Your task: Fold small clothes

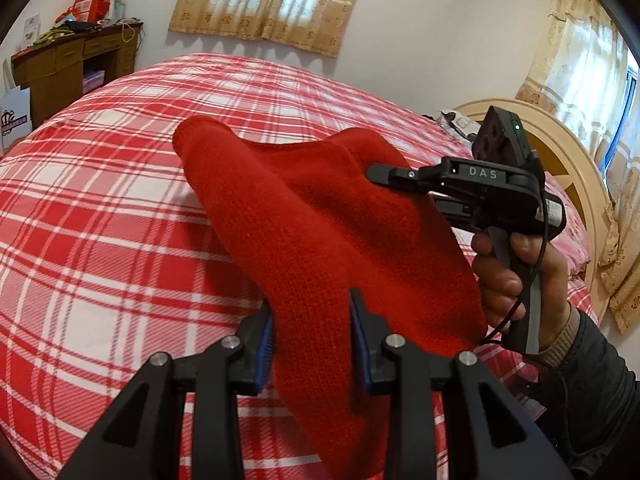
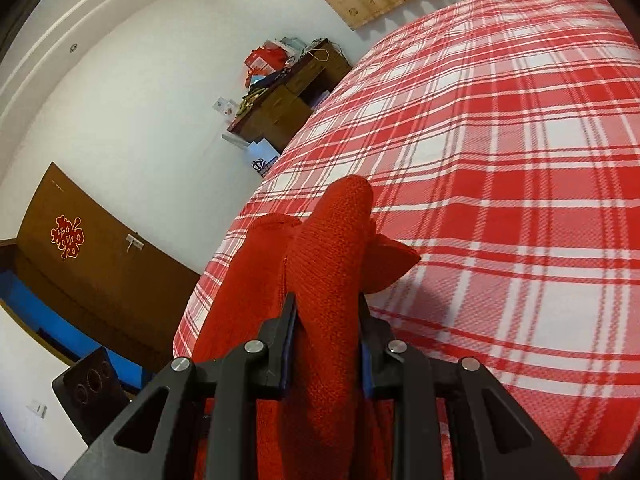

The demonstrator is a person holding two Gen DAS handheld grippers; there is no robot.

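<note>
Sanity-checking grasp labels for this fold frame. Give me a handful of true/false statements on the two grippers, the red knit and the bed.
1. Both grippers hold the red knit garment. True: the left gripper and the right gripper each have cloth between their fingers.
2. The garment lies flat on the bed. False: it is lifted and draped between the grippers above the plaid bedspread.
3. The right gripper shows in the left wrist view. True: it is at the right, held in a hand.
4. The bedspread is plain blue. False: red and white plaid.
5. A wooden desk stands beyond the bed. True.
</note>
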